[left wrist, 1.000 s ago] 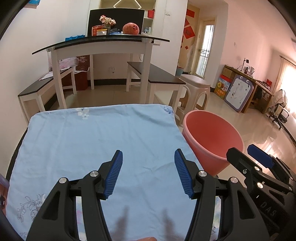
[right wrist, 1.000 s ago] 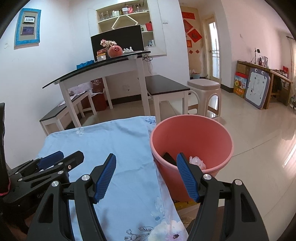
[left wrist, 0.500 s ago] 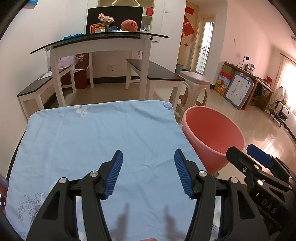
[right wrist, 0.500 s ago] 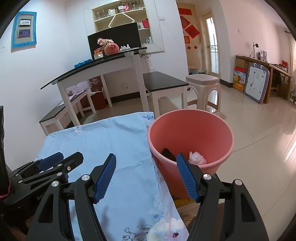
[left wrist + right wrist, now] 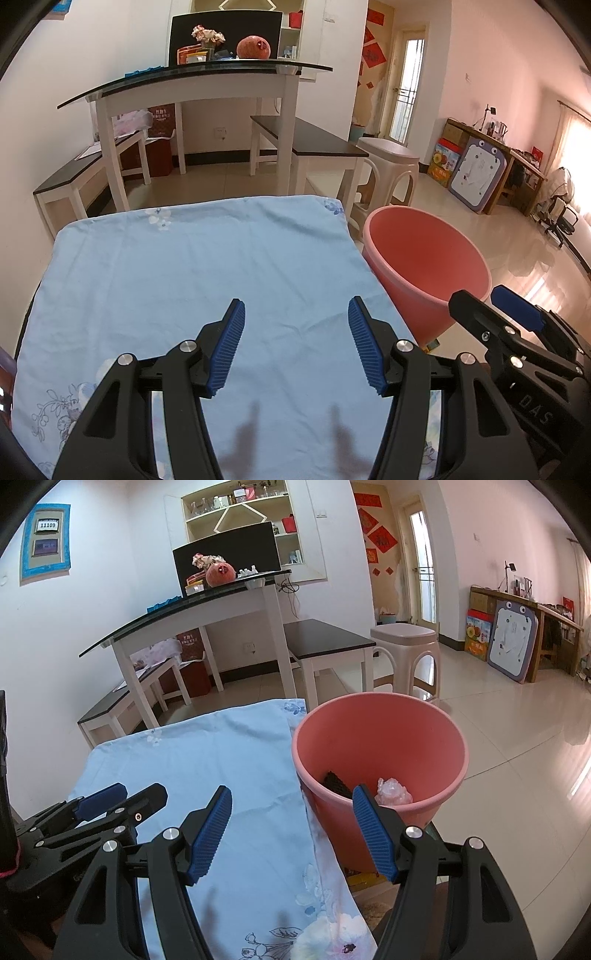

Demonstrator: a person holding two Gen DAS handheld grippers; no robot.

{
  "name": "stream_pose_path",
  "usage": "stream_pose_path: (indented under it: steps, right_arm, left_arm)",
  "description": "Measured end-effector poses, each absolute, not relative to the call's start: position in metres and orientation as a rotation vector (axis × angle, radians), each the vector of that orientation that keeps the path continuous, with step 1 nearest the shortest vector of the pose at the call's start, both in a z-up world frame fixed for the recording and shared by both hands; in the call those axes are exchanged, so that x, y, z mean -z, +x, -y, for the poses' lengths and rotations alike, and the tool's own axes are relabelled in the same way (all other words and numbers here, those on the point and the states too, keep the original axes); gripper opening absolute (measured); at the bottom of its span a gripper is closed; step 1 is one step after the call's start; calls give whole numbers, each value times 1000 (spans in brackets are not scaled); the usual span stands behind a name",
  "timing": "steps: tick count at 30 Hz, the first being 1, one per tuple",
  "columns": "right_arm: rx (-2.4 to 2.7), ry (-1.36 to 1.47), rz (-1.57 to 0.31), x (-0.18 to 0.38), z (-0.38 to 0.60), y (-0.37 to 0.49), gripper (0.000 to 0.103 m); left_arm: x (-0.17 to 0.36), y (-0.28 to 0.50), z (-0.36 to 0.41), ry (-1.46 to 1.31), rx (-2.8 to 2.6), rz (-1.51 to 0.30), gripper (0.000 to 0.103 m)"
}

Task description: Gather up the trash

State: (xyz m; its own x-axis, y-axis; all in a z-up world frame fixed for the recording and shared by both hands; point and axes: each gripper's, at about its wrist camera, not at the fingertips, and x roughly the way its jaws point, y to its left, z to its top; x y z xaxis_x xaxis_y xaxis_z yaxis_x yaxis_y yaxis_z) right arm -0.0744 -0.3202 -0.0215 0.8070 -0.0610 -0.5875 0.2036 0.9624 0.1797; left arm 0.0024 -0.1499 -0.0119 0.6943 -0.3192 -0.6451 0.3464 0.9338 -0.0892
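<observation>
A pink plastic bin [image 5: 380,746] stands on the floor at the right edge of the table; it also shows in the left wrist view [image 5: 424,266]. Inside it lie a crumpled pale wrapper [image 5: 393,792] and a dark piece of trash [image 5: 336,782]. My left gripper [image 5: 295,347] is open and empty above the light blue tablecloth [image 5: 192,280]. My right gripper [image 5: 291,830] is open and empty, over the table's right edge beside the bin. No trash shows on the cloth.
A white glass-topped table [image 5: 199,85] with benches stands behind. A plastic stool [image 5: 404,653] stands past the bin. A tiled floor [image 5: 517,731] lies to the right.
Both grippers have drawn back and tilted slightly. Both stay open and empty.
</observation>
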Motion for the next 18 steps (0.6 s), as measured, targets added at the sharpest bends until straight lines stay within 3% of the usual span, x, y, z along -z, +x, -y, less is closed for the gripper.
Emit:
stream_pose_path:
  steps: [18]
  right_arm:
    - [138,236,-631,32,319,-69,67]
  left_arm:
    - [15,5,150,36,356,-721,59]
